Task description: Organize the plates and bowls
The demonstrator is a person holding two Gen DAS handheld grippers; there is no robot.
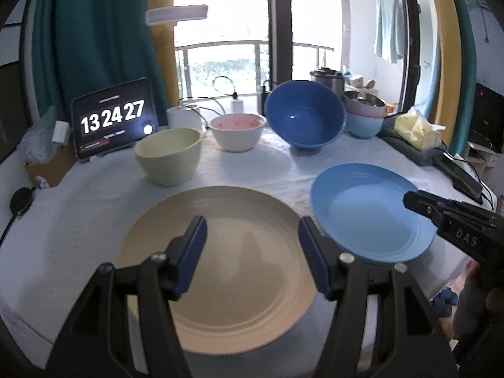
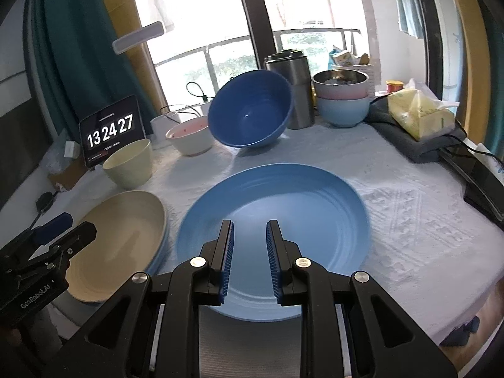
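A cream plate (image 1: 220,267) lies near the table's front edge, under my open left gripper (image 1: 252,242); it also shows in the right wrist view (image 2: 119,242), resting on another plate with a blue rim. A light blue plate (image 1: 368,211) lies to its right, under my right gripper (image 2: 249,245), whose jaws stand part open and hold nothing. Behind are a pale green bowl (image 1: 170,154), a white bowl with pink inside (image 1: 237,130), and a dark blue bowl (image 1: 304,115) tipped on its side. The blue plate (image 2: 277,220) fills the middle of the right wrist view.
A tablet clock (image 1: 113,118) stands at the back left. Stacked pink and blue bowls (image 1: 365,113), a steel pot (image 1: 327,82), a yellow bag (image 1: 415,129) on dark cloth and a dark device (image 1: 463,173) line the back right. A white cloth (image 1: 94,208) covers the table.
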